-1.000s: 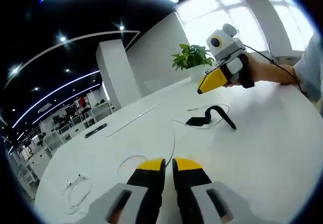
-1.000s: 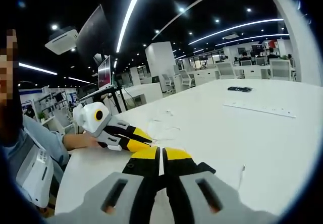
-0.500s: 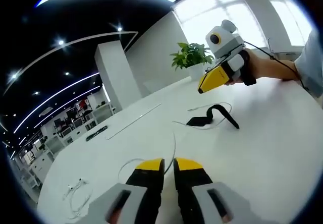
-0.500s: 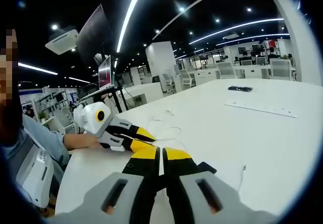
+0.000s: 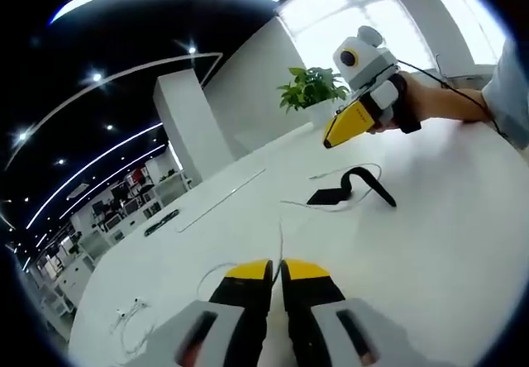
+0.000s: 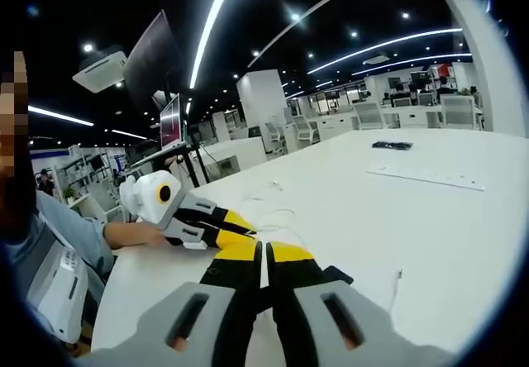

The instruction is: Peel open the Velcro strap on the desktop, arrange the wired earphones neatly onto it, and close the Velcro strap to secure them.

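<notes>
White desk [image 5: 463,243], one black Velcro strap [image 5: 351,187], one thin white earphone cable [image 5: 281,247].
The strap lies at two o'clock of the left gripper [image 5: 275,269], whose jaws pinch the cable. The right gripper [image 6: 263,253] has its jaws together, holding nothing I can make out.
</notes>
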Tool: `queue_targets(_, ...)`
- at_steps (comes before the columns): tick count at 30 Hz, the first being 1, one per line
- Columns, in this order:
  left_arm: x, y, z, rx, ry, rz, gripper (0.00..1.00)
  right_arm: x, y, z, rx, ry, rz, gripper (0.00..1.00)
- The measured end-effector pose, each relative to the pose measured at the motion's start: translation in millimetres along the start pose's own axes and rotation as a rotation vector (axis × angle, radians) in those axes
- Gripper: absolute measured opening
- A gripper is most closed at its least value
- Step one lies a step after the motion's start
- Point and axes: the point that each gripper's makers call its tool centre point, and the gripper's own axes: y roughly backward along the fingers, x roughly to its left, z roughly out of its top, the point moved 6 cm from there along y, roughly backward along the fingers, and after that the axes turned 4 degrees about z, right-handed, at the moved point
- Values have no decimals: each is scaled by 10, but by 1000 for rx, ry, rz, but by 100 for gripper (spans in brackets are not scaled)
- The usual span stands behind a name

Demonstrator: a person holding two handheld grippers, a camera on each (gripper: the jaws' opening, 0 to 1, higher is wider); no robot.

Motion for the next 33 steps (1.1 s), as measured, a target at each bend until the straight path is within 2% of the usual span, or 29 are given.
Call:
queue_targets(13, -70, 31, 72, -28, 0, -22, 6, -7, -75, -92, 23, -8, -10, 7)
queue_targets(28, -155, 201, 374, -191, -51, -31, 6, -33, -156, -164, 44, -19, -31, 9)
queue_targets(33, -249, 284, 474, -254, -86, -49, 6, -24, -180, -196, 56, -16, -36, 10)
